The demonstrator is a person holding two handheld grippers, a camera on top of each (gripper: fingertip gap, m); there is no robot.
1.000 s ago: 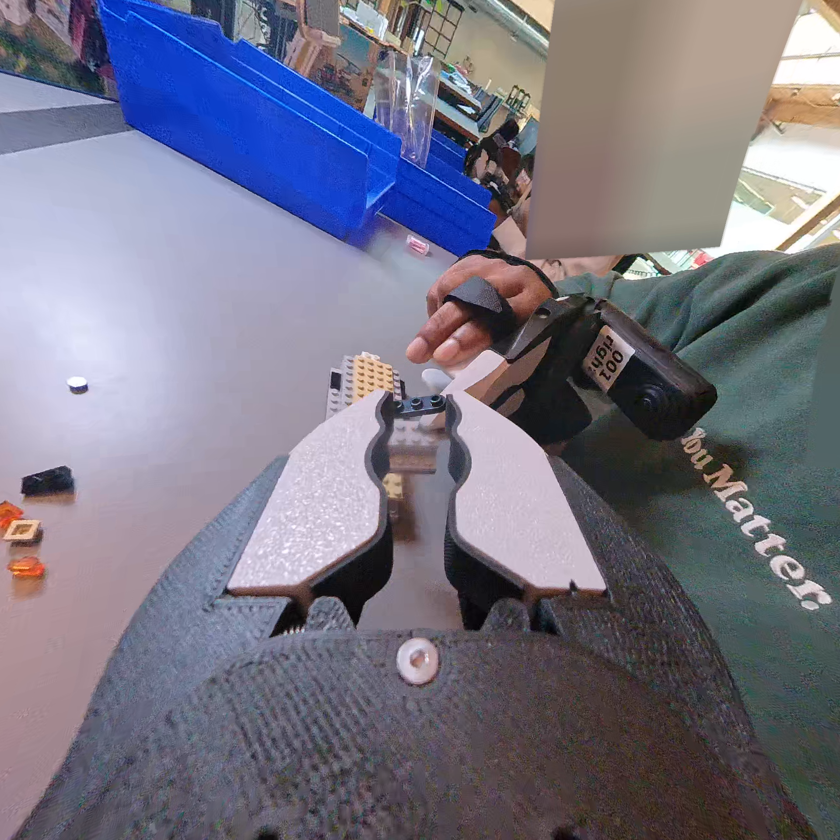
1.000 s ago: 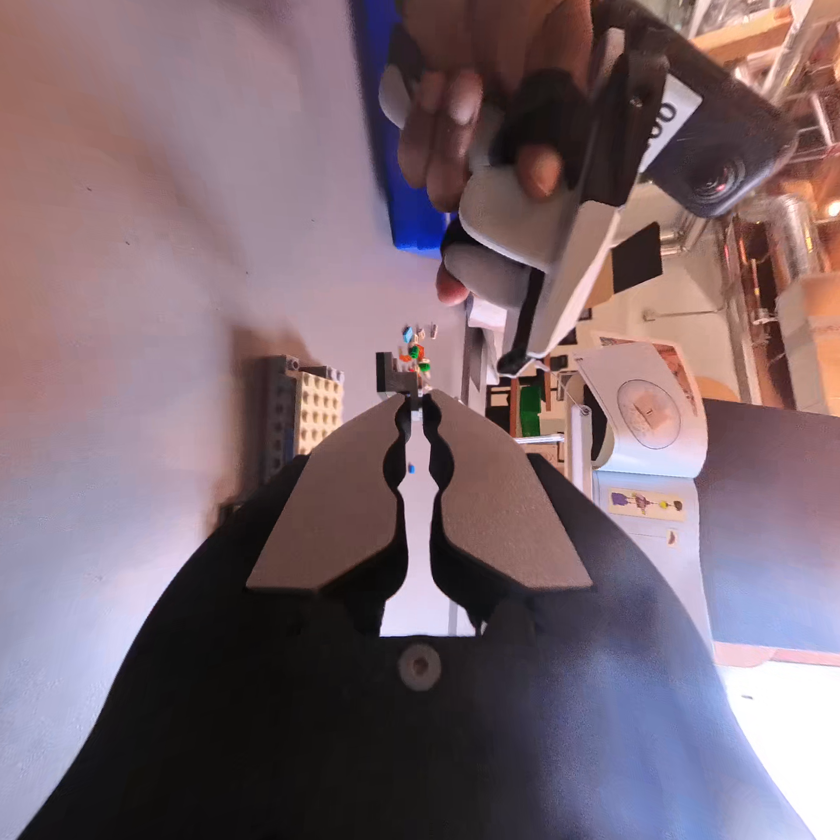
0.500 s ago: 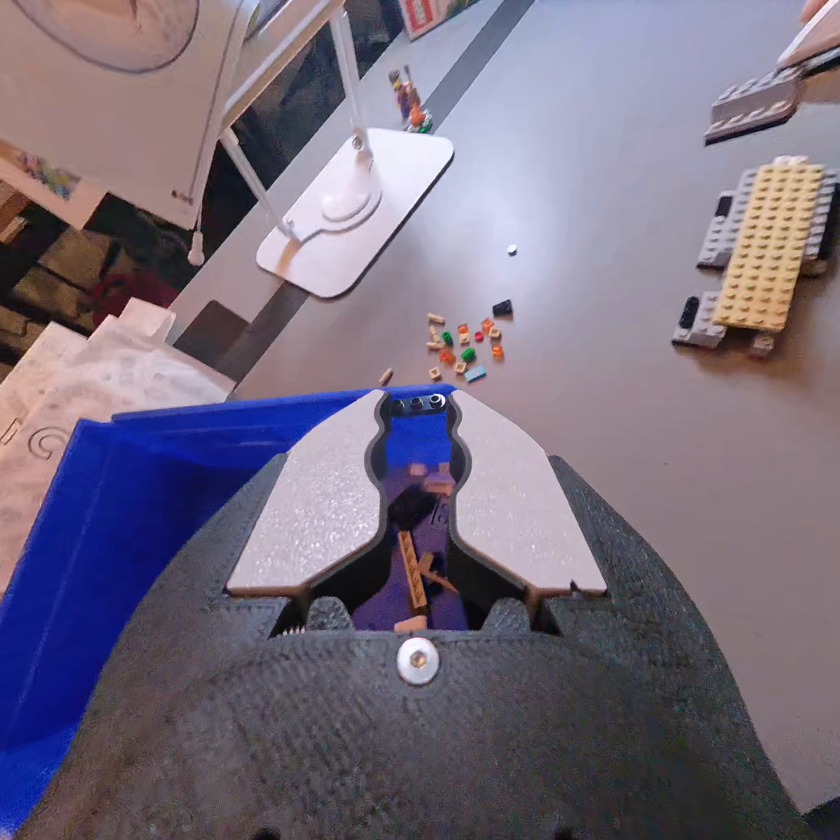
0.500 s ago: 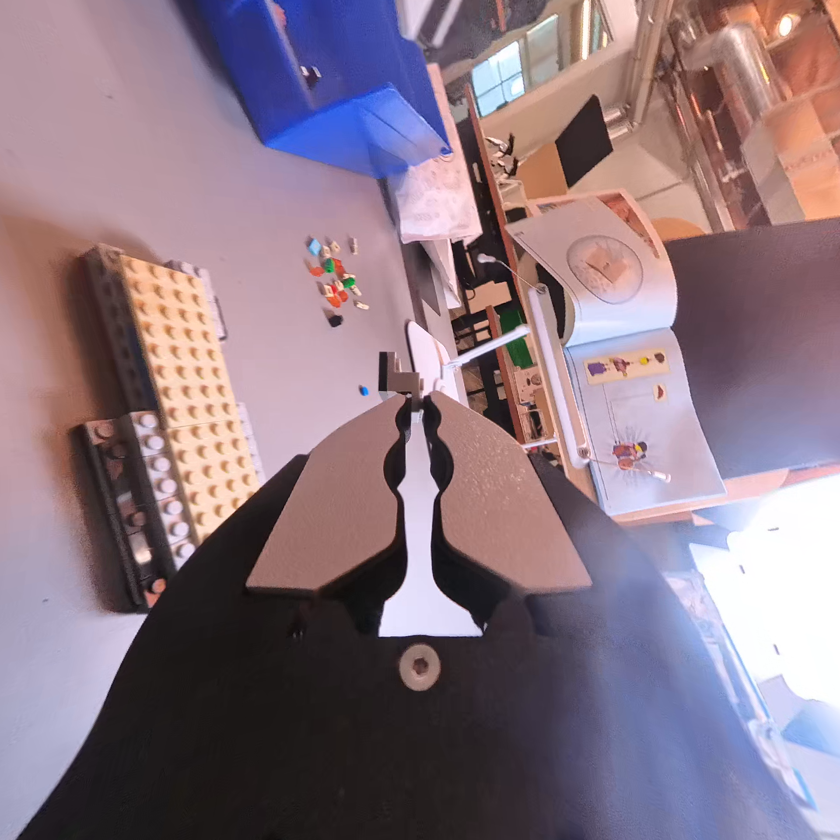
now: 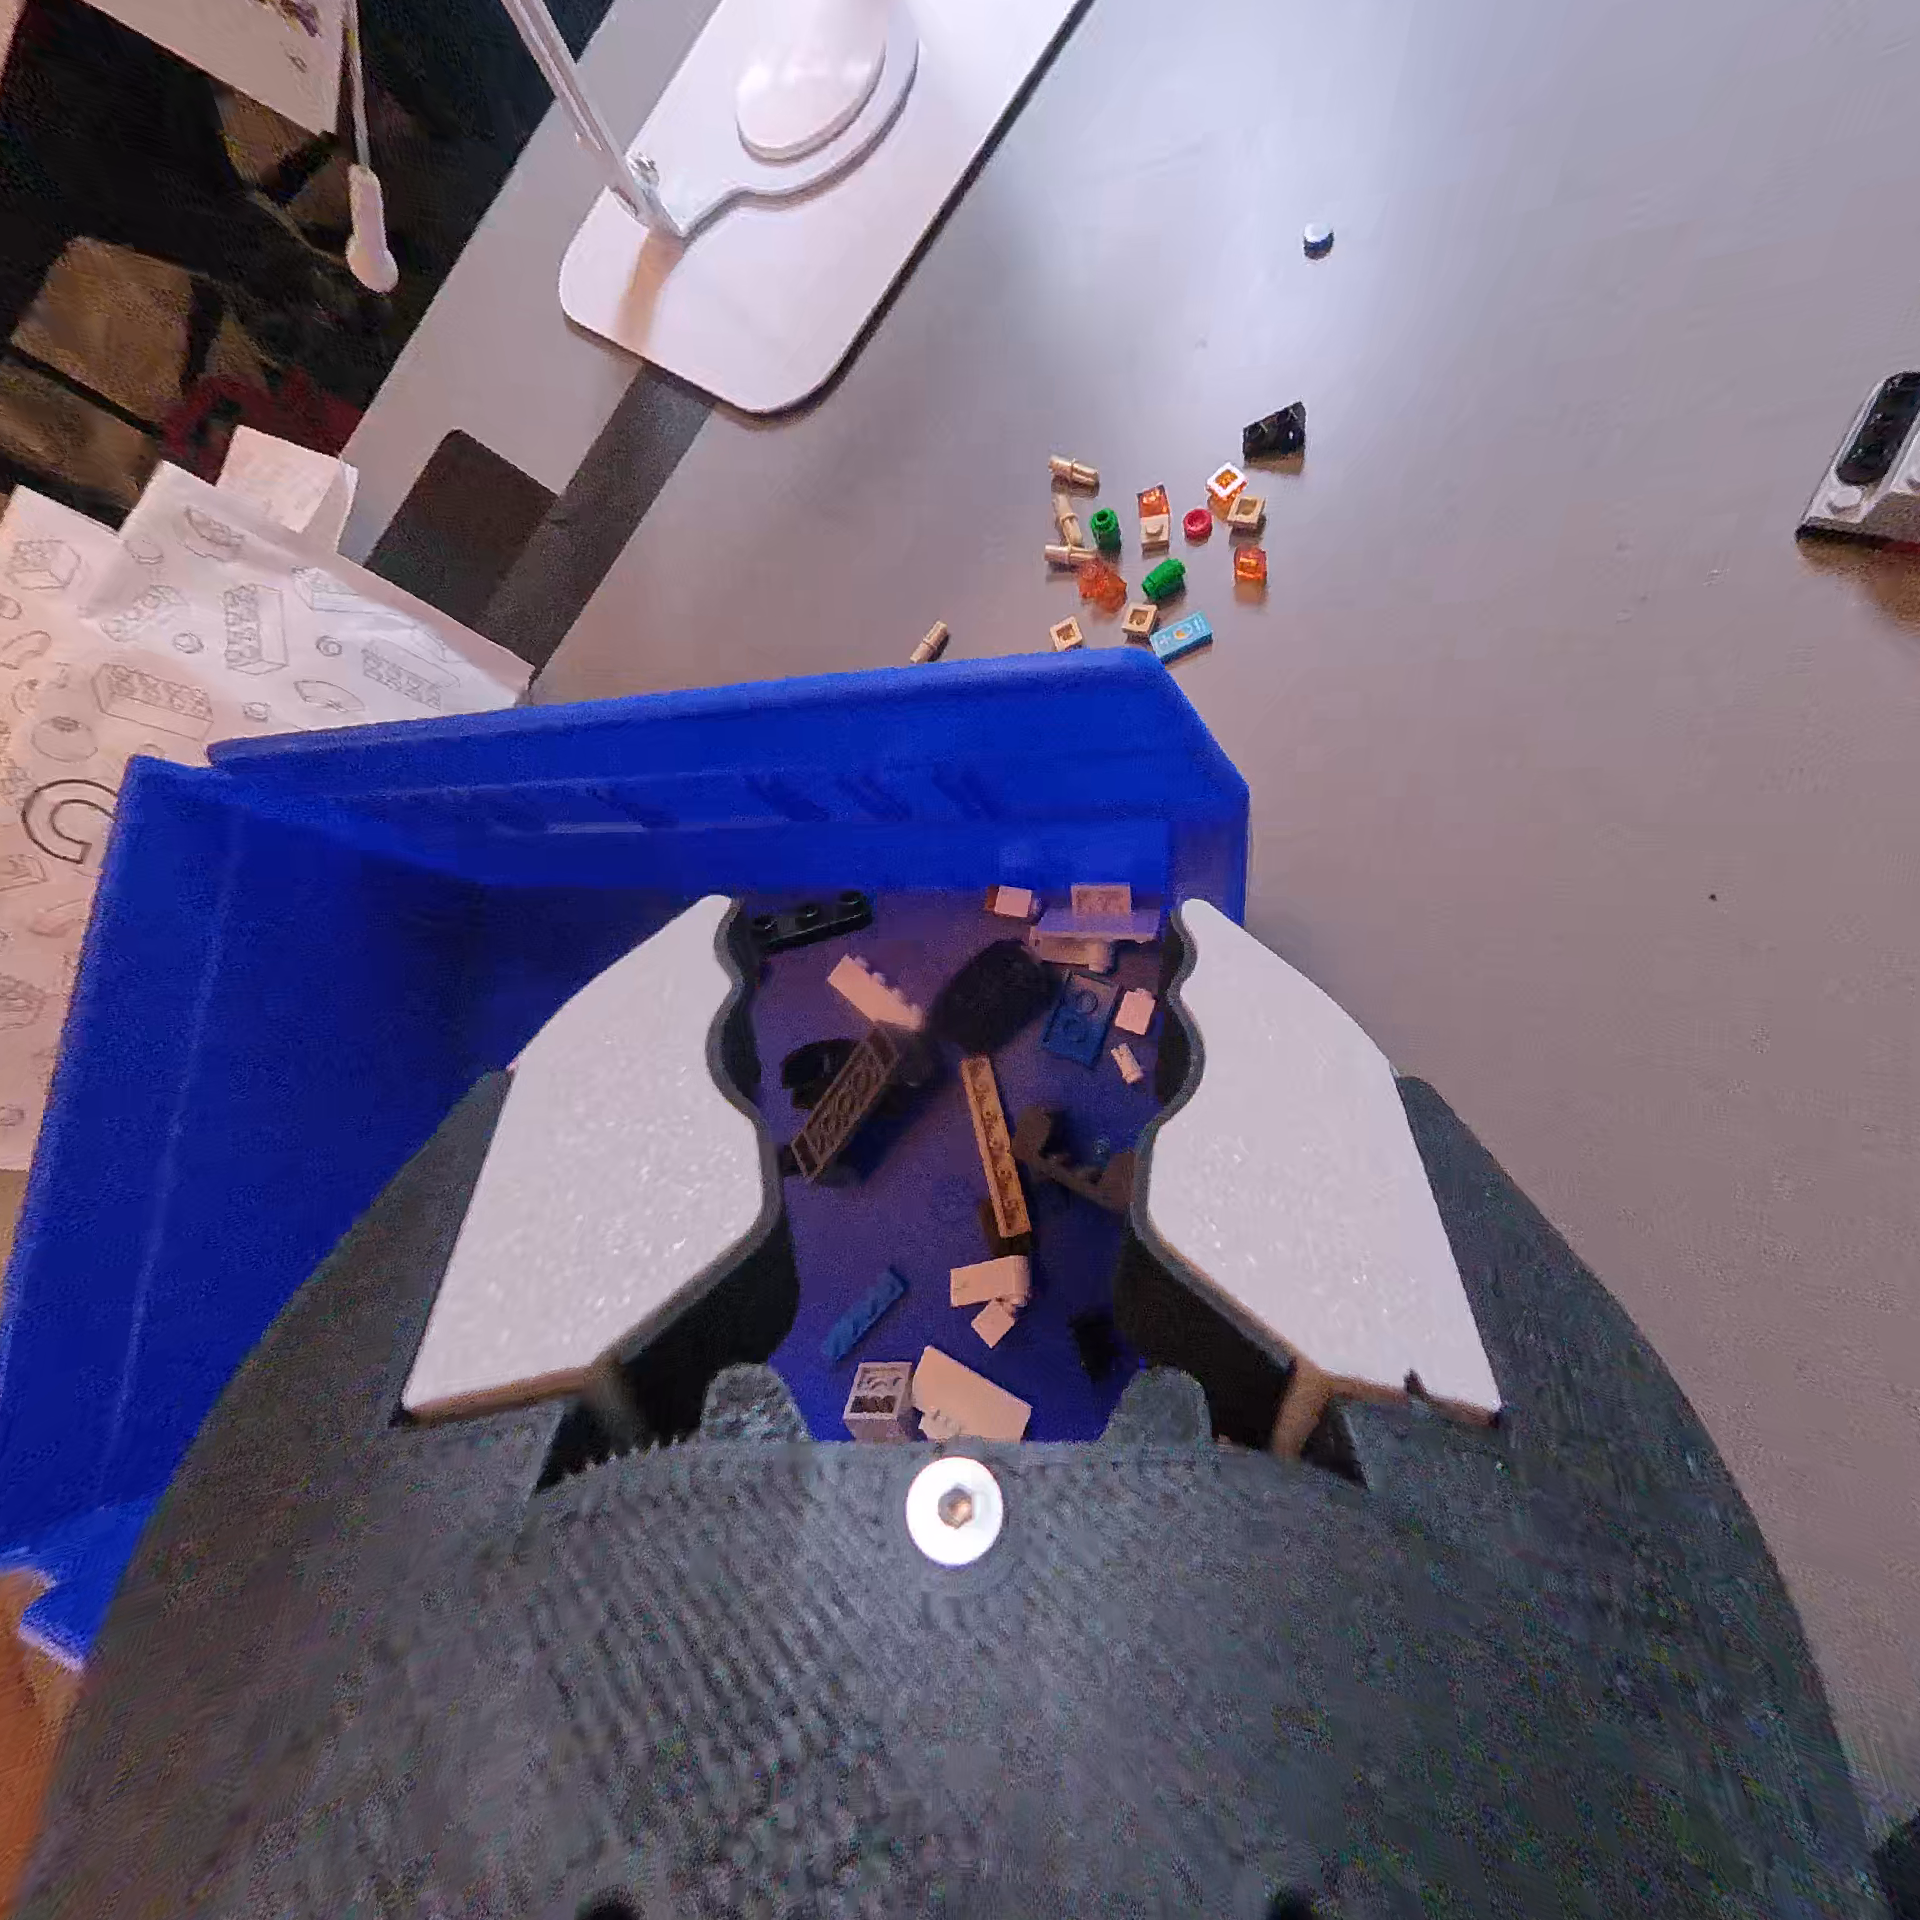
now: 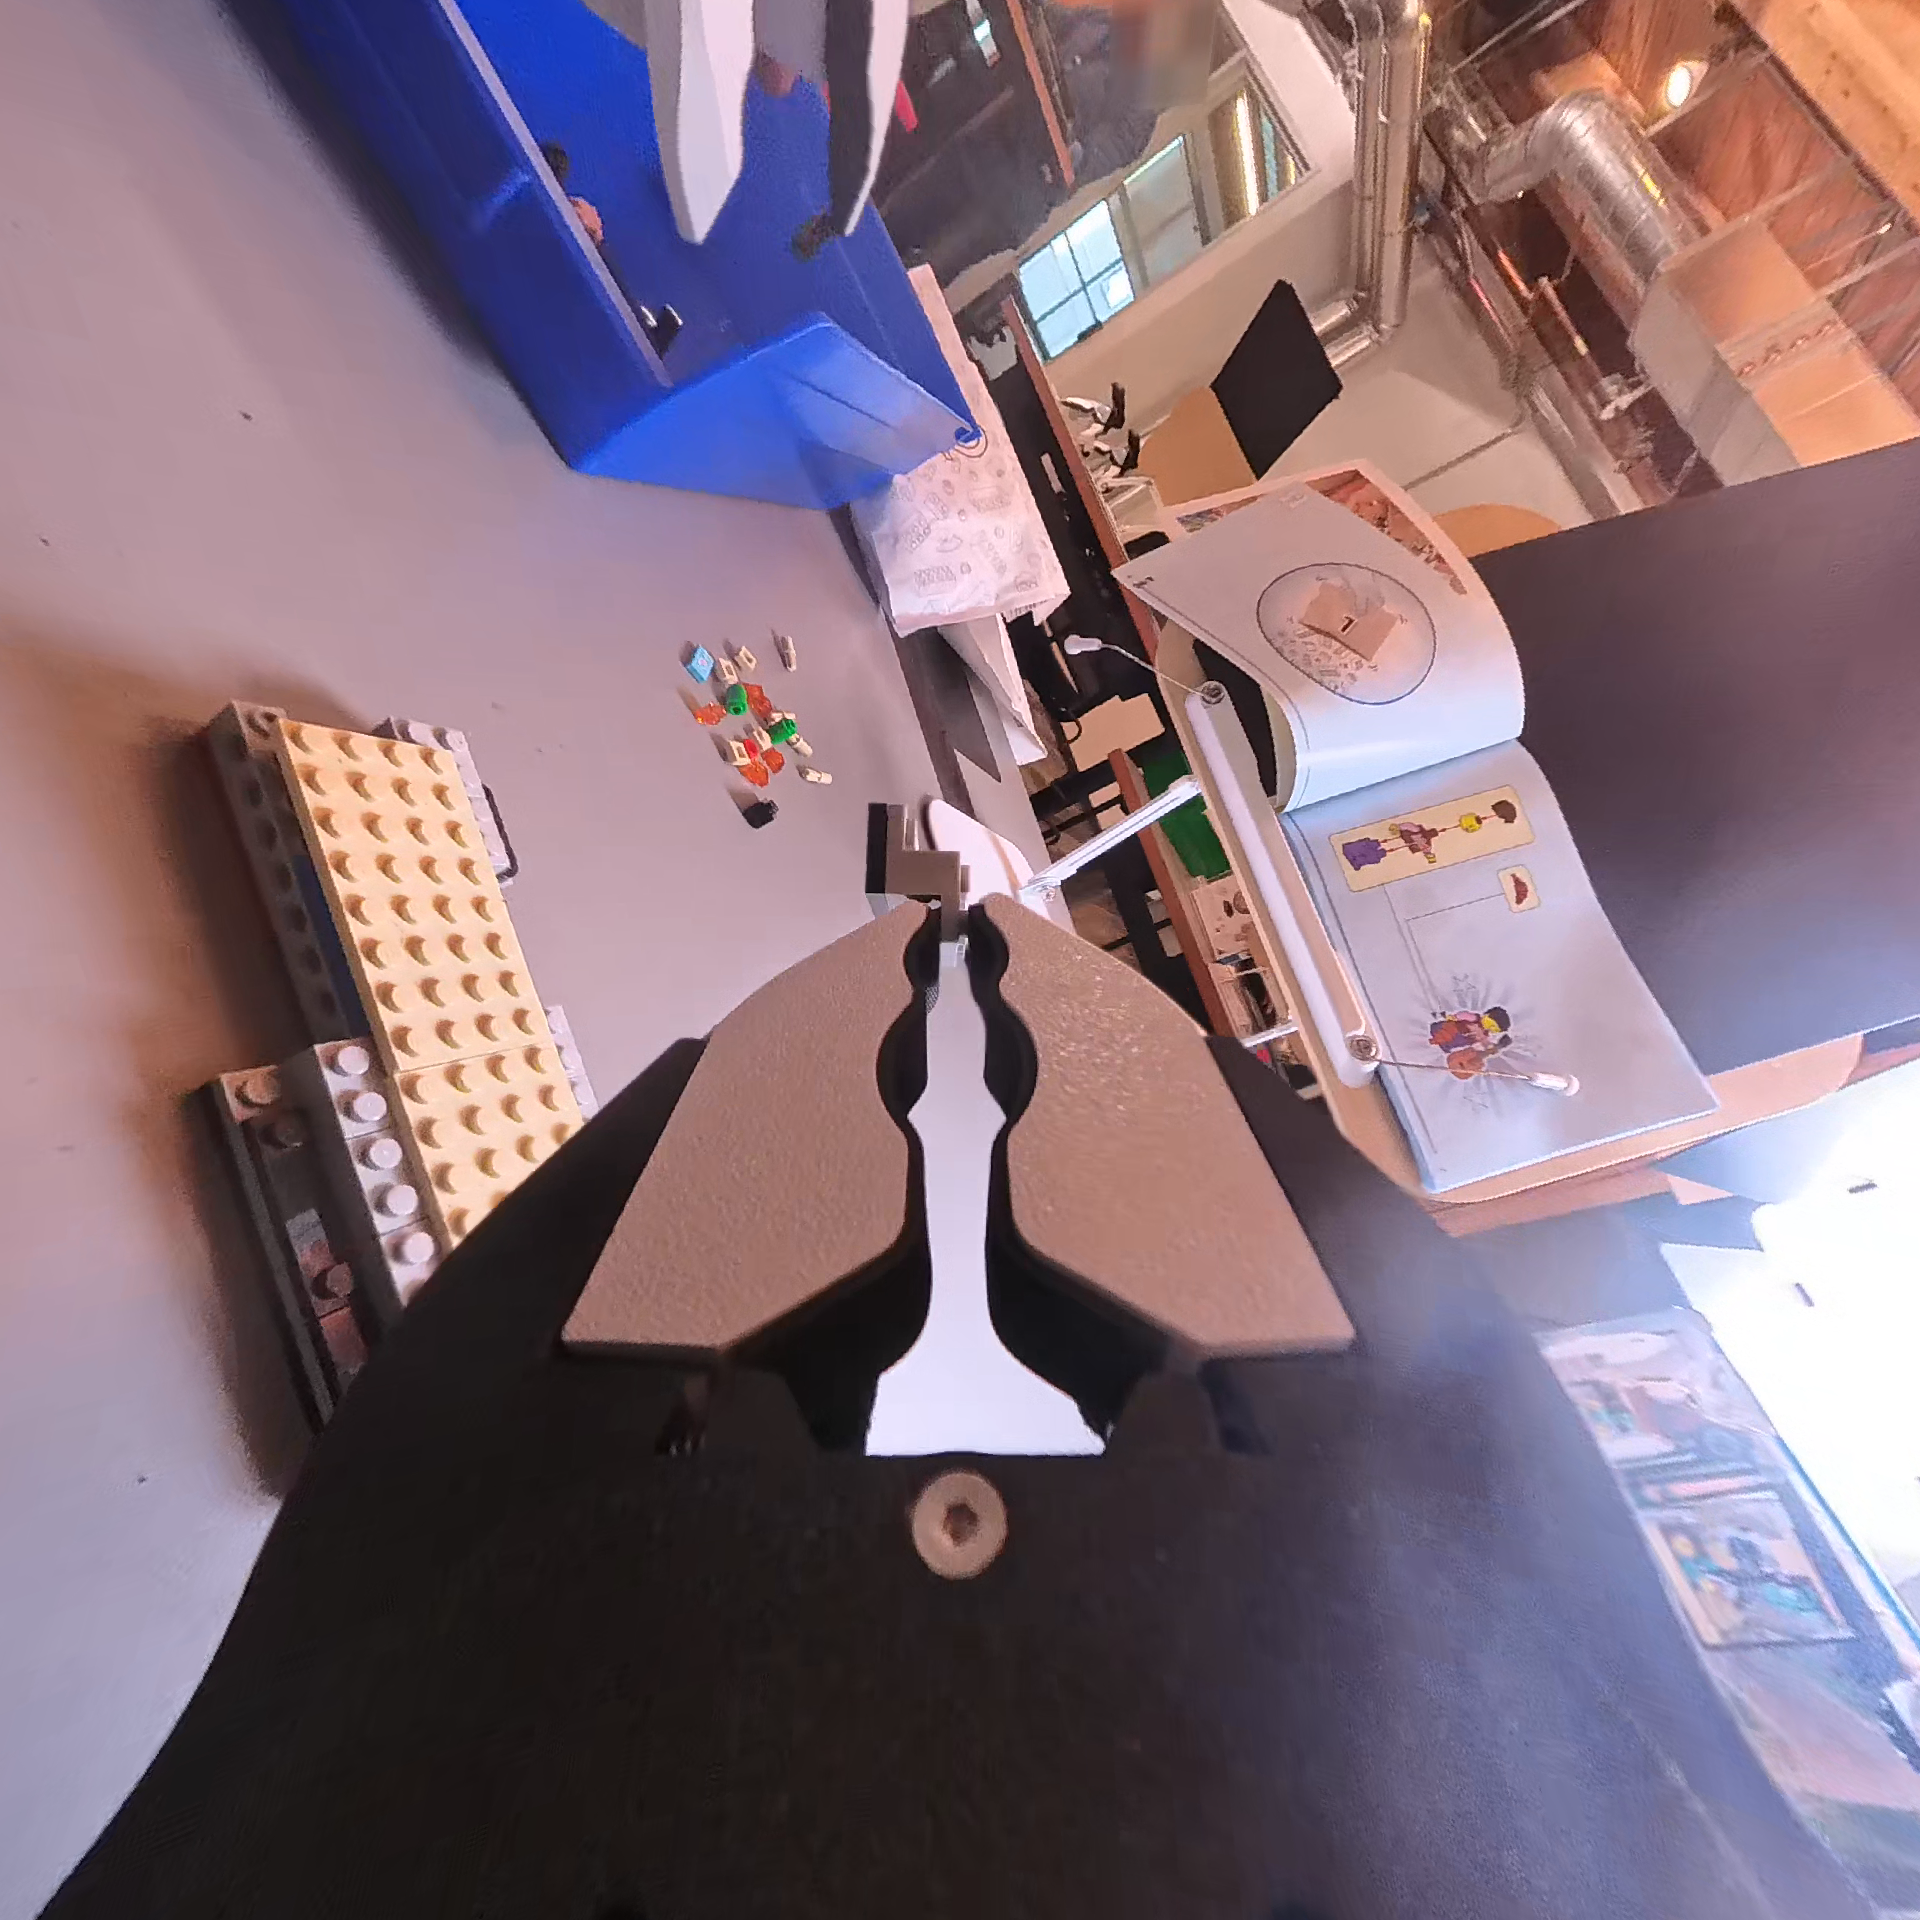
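My left gripper (image 5: 954, 909) is open over a blue bin (image 5: 675, 810). A small black plate with holes (image 5: 810, 920) lies free just beside my left fingertip, with nothing pressing on it. Several loose bricks (image 5: 987, 1122) lie on the bin's floor between the fingers. My right gripper (image 6: 948, 914) is shut on a small grey and black brick assembly (image 6: 920, 862) and holds it above the table. In the right wrist view the left gripper's fingers (image 6: 769, 104) show spread above the blue bin (image 6: 727, 416).
A tan and grey plate build (image 6: 405, 914) lies on the grey table to the left. Small coloured pieces (image 5: 1153, 540) are scattered past the bin. A white stand base (image 5: 769, 208), a printed paper bag (image 5: 156, 644) and an open instruction booklet (image 6: 1455, 935) are nearby.
My left gripper swung from the plate build to above the blue bin and opened; the black plate left its grasp. My right gripper stayed shut on its assembly.
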